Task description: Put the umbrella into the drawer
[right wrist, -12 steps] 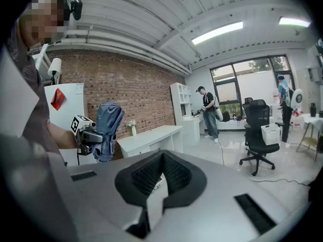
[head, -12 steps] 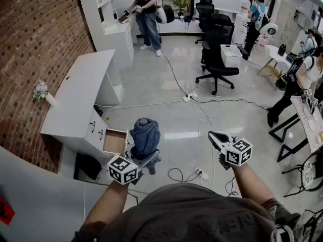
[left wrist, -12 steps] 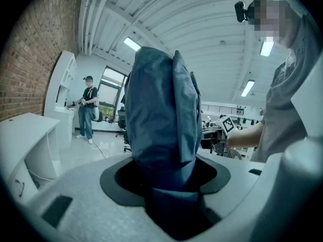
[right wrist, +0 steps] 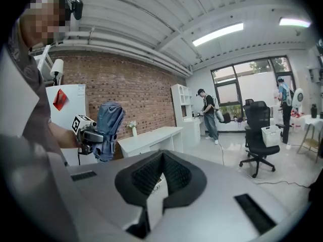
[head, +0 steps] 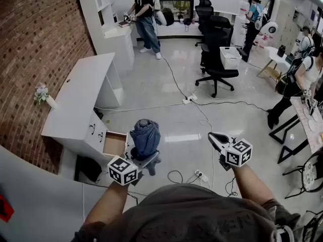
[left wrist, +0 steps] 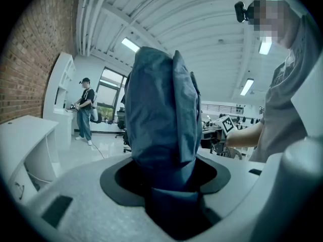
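Observation:
A folded blue umbrella (head: 145,137) stands upright between the jaws of my left gripper (head: 143,156), which is shut on its lower end. In the left gripper view the umbrella (left wrist: 161,115) fills the middle, rising out of the left gripper (left wrist: 169,188). The white desk (head: 83,100) stands along the brick wall, and its drawer (head: 115,143) is pulled open just left of the umbrella. My right gripper (head: 218,139) hovers to the right, shut and empty. The right gripper view shows its pads (right wrist: 151,178) together, with the umbrella (right wrist: 108,127) and the desk (right wrist: 151,137) beyond.
Cables and a power strip (head: 200,174) lie on the glossy floor near my feet. Black office chairs (head: 217,54) stand farther back. One person (head: 144,14) works at a white counter at the rear, and others (head: 303,79) are at the right edge by a table.

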{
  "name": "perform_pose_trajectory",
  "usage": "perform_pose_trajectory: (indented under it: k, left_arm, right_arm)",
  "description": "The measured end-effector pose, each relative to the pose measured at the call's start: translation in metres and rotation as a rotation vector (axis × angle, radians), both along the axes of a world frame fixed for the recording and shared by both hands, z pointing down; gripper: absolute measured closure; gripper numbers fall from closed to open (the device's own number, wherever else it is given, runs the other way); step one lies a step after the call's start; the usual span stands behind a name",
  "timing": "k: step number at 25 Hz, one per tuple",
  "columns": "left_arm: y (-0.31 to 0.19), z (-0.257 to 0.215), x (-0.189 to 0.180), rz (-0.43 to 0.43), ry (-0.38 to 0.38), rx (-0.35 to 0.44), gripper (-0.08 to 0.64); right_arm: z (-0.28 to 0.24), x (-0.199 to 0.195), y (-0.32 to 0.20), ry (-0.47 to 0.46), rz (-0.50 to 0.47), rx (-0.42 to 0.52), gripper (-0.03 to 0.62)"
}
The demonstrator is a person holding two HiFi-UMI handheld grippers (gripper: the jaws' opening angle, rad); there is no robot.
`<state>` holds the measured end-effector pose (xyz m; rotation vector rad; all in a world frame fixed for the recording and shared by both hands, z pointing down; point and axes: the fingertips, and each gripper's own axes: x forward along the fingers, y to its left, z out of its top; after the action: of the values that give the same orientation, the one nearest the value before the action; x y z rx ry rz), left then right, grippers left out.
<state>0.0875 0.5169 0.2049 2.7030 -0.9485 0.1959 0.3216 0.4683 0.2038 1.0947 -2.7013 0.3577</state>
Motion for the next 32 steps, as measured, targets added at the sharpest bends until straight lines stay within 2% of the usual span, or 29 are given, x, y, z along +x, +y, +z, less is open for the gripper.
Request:
perform_pose_trajectory:
  k: [11,24,32]
  left_arm:
    - [-0.005,-0.010,0.038,-0.040,-0.003,0.010,0.304]
    - [-0.007,-0.014,0.120,-0.081,0.022,0.012,0.304]
    - [-0.029,-0.008,0.137,-0.063,0.024,-0.003,0.304]
  right_arm:
    - [-0.010,0.046,-0.011,-0.036,0.002,0.005,0.600]
    - [-0.008,0.136,-0.017,-0.060,-0.021,0.006,0.600]
    - [0.001,0.153,-0.028,-0.062,-0.011,-0.010,0.598]
